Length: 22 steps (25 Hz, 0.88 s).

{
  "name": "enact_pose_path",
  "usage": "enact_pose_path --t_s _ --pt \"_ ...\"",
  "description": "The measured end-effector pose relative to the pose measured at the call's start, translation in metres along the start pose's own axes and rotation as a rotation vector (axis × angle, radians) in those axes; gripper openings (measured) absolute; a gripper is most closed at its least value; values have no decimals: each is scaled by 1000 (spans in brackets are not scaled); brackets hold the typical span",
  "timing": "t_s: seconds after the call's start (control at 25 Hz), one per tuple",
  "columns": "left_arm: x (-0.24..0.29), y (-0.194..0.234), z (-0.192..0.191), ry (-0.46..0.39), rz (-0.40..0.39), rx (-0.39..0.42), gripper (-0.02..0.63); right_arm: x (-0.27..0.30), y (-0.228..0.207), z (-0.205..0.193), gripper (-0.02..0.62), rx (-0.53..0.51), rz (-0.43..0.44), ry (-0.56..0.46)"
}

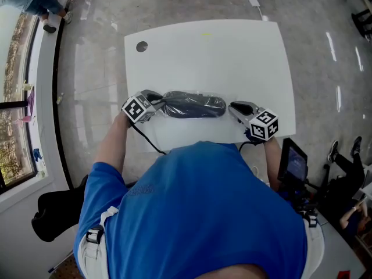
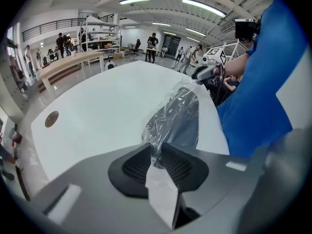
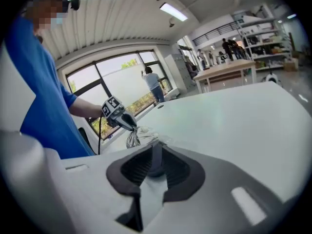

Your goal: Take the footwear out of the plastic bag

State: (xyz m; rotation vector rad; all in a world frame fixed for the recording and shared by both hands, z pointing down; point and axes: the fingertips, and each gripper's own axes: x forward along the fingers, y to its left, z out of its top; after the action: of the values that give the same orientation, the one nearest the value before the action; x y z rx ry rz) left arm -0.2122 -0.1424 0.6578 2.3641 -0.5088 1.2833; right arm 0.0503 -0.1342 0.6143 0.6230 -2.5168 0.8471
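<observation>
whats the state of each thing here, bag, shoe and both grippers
plastic bag: lying on the table, left end bunched and clamped
footwear: inside the bag, not taken out
left gripper: shut on the bag's left end
right gripper: jaws slightly apart at the bag's right end, no grip visible

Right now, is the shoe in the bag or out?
In: the dark shoe lies wrapped inside the clear plastic bag on the white table.

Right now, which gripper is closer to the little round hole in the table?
Left. The left gripper sits below the hole in the head view, shut on one end of the plastic bag. The right gripper is farther off, at the bag's other end.
</observation>
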Motion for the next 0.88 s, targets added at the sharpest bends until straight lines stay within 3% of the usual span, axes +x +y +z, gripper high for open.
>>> enact_pose_path --t_s 0.2,0.36,0.6,0.88 --pt "-3 -1 -3 8 4 9 80 -1 -16 -12 51 162 -6 76" --pt "-5 -6 -5 7 4 -1 77 13 -10 -25 141 284 49 191" --pt "-13 -12 -8 1 8 -13 75 25 -5 -35 184 459 71 289" --pt "-17 -19 -11 -12 14 -34 72 34 8 -45 196 538 97 366"
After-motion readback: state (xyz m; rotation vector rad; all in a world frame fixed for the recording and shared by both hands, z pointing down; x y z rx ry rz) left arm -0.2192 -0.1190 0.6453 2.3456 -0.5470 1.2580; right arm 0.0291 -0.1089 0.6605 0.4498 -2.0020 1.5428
